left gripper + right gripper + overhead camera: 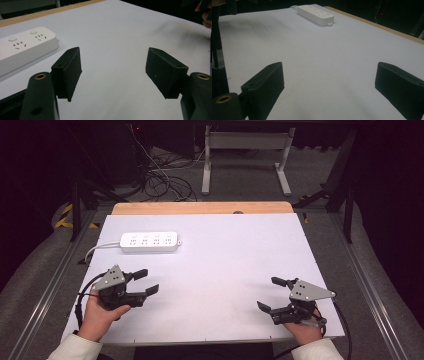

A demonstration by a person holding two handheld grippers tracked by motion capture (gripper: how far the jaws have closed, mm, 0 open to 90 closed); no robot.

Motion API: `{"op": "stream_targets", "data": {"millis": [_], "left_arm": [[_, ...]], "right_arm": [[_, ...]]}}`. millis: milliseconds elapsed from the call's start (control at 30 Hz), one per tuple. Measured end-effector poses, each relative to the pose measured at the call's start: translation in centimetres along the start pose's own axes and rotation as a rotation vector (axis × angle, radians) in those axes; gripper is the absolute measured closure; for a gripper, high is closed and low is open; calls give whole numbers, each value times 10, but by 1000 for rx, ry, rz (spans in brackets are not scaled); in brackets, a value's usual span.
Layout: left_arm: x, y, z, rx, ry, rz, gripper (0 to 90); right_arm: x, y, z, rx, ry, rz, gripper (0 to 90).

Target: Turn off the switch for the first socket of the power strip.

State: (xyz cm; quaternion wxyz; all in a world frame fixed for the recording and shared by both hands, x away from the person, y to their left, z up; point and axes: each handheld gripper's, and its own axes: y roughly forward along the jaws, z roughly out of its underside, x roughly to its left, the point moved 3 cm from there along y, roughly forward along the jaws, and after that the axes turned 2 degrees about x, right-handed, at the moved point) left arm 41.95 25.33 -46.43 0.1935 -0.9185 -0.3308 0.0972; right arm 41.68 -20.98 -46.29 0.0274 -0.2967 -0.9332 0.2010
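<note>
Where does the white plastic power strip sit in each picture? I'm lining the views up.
High view: white plastic power strip, far left of the table.
Left gripper view: upper left, cut by the frame edge.
Right gripper view: top centre.
Shared landmark: the table's wooden far edge.

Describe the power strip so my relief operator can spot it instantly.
Start at the white table and look toward its far left part, ahead of the left gripper. The power strip lies there flat: a long white bar with a row of four sockets and a white cord trailing off its left end.

No legible text anywhere (power strip (pixel 149 242) included).
</note>
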Motion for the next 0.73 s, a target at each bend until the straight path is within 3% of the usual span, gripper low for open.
{"op": "stream_targets", "data": {"millis": [133, 300, 500, 567, 667, 733], "left_arm": [[-5, 0, 9, -7, 21, 6, 272], [-6, 2, 23, 1, 63, -44, 244], [-8, 4, 25, -10, 15, -20, 230], [-10, 4, 24, -29, -47, 3, 213], [-10, 3, 22, -50, -97, 10, 211], [-9, 2, 21, -62, -95, -2, 208]], "right_arm": [[0, 0, 0, 4, -3, 1, 92], [0, 0, 0, 3, 1, 1, 92], [-1, 0, 1, 2, 5, -1, 92], [-1, 0, 1, 0, 6, -4, 92], [-2, 1, 1, 1, 16, -8, 92], [-3, 1, 2, 5, 22, -10, 91]]}}
